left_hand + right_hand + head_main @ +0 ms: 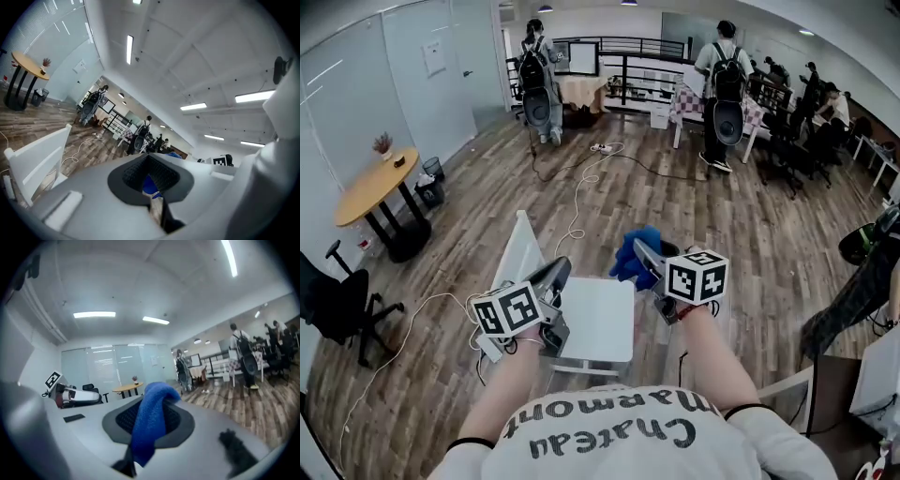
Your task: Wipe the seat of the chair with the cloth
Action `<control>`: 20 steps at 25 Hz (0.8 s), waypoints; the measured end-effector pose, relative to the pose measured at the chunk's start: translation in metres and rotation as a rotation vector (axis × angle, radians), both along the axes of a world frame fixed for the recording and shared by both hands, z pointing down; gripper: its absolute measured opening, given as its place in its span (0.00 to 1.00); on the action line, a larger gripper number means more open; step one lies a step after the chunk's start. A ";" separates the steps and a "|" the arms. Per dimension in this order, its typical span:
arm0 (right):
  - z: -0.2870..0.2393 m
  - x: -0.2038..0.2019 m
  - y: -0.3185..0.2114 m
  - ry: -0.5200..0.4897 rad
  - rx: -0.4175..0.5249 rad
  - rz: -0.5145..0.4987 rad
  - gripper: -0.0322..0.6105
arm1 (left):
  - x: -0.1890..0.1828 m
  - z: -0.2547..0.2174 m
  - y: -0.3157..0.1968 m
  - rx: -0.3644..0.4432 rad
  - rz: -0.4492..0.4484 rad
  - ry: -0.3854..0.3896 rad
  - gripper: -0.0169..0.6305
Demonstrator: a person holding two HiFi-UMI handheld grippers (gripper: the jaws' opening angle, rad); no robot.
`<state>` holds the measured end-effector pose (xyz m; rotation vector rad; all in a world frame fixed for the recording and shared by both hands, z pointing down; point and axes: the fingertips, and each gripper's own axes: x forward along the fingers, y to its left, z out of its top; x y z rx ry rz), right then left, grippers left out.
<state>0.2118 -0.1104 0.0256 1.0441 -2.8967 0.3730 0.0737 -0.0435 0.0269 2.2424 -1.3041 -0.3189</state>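
Observation:
A white chair stands below me in the head view, its bare seat (602,319) in the middle and its backrest (518,251) on the left. My right gripper (643,253) hovers over the seat's far right corner, shut on a blue cloth (634,253). In the right gripper view the cloth (149,420) hangs bunched out of the closed jaws of the right gripper (149,417). Over the seat's left edge by the backrest is my left gripper (557,273), which holds nothing. In the left gripper view the left gripper (151,176) looks shut, and the chair back (37,157) shows at the left.
A black office chair (337,305) and a round wooden table (375,186) stand at the left. White cables (579,192) run across the wood floor. Two people with backpacks (724,80) stand far back. A person's leg (848,305) and white furniture (874,375) are at the right.

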 end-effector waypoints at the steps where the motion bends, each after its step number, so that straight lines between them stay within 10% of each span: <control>1: -0.022 -0.004 0.005 0.003 0.060 0.000 0.14 | -0.001 -0.018 0.002 0.034 0.007 0.014 0.04; 10: -0.089 -0.023 0.038 0.053 0.271 -0.025 0.14 | 0.007 -0.098 0.042 0.265 0.026 -0.063 0.04; 20: -0.083 -0.019 0.041 0.095 0.253 -0.027 0.14 | 0.011 -0.100 0.049 0.280 0.003 -0.081 0.04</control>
